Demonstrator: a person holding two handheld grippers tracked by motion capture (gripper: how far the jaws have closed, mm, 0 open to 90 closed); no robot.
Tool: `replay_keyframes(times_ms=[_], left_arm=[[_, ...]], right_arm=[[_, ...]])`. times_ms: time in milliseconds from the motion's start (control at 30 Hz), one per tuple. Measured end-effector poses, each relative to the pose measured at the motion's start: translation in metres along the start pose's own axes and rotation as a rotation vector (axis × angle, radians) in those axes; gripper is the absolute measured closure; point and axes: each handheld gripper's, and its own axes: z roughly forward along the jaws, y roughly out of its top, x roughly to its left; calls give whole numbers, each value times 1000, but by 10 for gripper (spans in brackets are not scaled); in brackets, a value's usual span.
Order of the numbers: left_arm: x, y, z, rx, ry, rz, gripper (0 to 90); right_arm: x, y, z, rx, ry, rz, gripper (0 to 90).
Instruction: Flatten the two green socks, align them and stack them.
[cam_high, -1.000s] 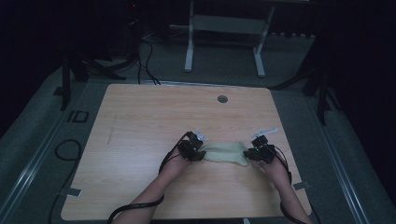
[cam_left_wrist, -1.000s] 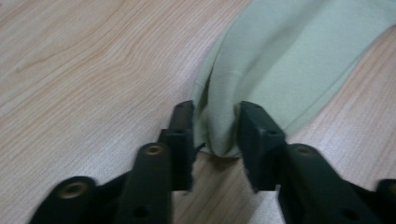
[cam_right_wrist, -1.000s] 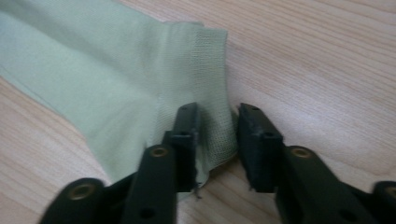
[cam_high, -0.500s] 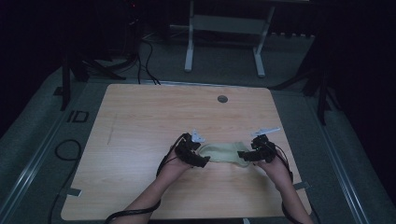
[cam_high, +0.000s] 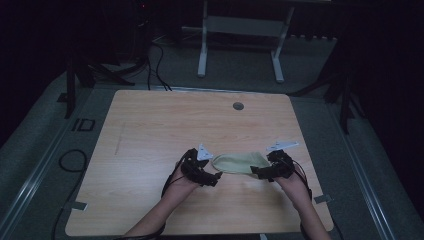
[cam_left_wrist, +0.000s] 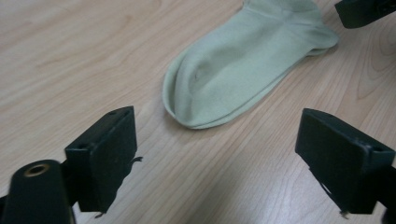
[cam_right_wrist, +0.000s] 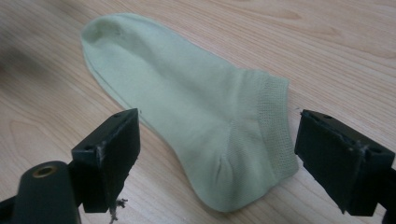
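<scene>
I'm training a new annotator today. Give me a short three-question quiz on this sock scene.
1. True or false: the left gripper is clamped on the sock.
2. Which end of the sock lies nearer the right gripper: A toe, B cuff?
3. What does the sock rest on?

Key:
1. False: its jaws have just been opening, with bare table between them.
2. B; the right gripper's jaws have also just been opening, with the cuff end lying loose between them.
3. The wooden table, lying flat.

In the left gripper view the sock's (cam_left_wrist: 243, 65) cuff end runs off the top edge. In the high view the small round thing (cam_high: 238, 106) on the worktop (cam_high: 150, 130) is too small to identify, perhaps a grommet.
</scene>
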Motion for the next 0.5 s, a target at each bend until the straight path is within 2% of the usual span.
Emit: replay_keyframes(times_ms=[33, 67, 200, 367, 500], left_arm=[[-1, -5, -3, -6, -3, -6, 88], [-2, -8, -5, -12, -8, -11, 31], [0, -19, -14, -32, -6, -12, 21], [2, -35, -21, -19, 11, -14, 21], [5, -45, -26, 1, 4, -22, 21]], right_arm=[[0, -1, 0, -15, 3, -4, 140], [2, -5, -3, -25, 3, -6, 140], [3, -11, -5, -28, 3, -13, 140], [4, -19, -8, -31, -13, -16, 141], [8, -27, -10, -24, -21, -32, 140]])
